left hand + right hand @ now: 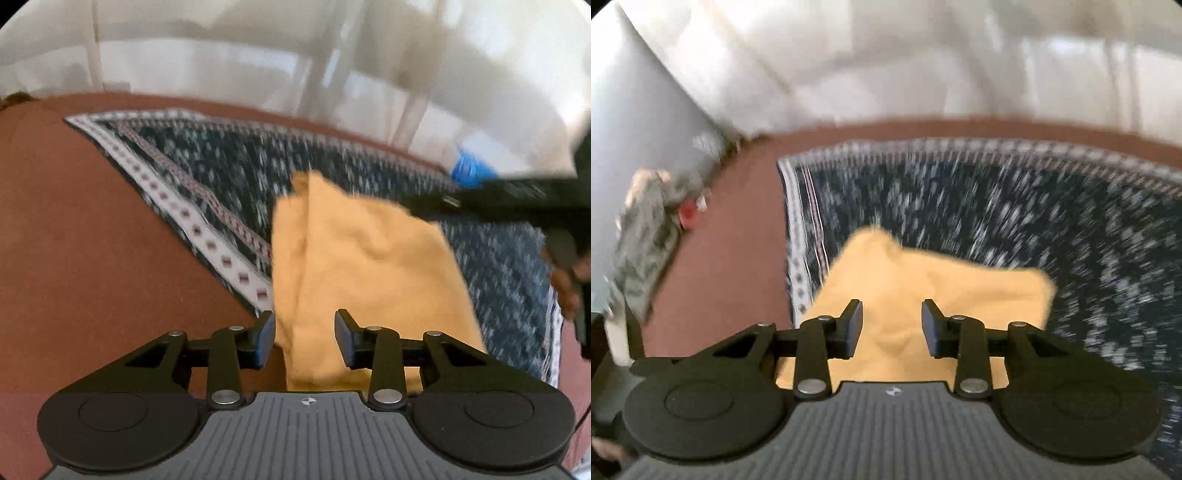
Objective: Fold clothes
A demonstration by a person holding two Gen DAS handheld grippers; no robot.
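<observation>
Garment: yellow cloth (369, 258) is lying rumpled on patterned mat (229, 166), directly ahead of us.
Grippers: left gripper (305, 339) and right gripper (892, 328) are both gaping, gripping nothing.

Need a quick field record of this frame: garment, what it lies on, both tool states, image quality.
garment: yellow cloth, crumpled, partly folded
under it: dark blue patterned cloth with a white border, spread on a brown surface
left tool: open, jaws either side of the yellow cloth's near edge, not clamped
right tool: open, over the yellow cloth, not clamped
background: white curtains
image quality: motion blur in both wrist views, stronger in the right one
</observation>
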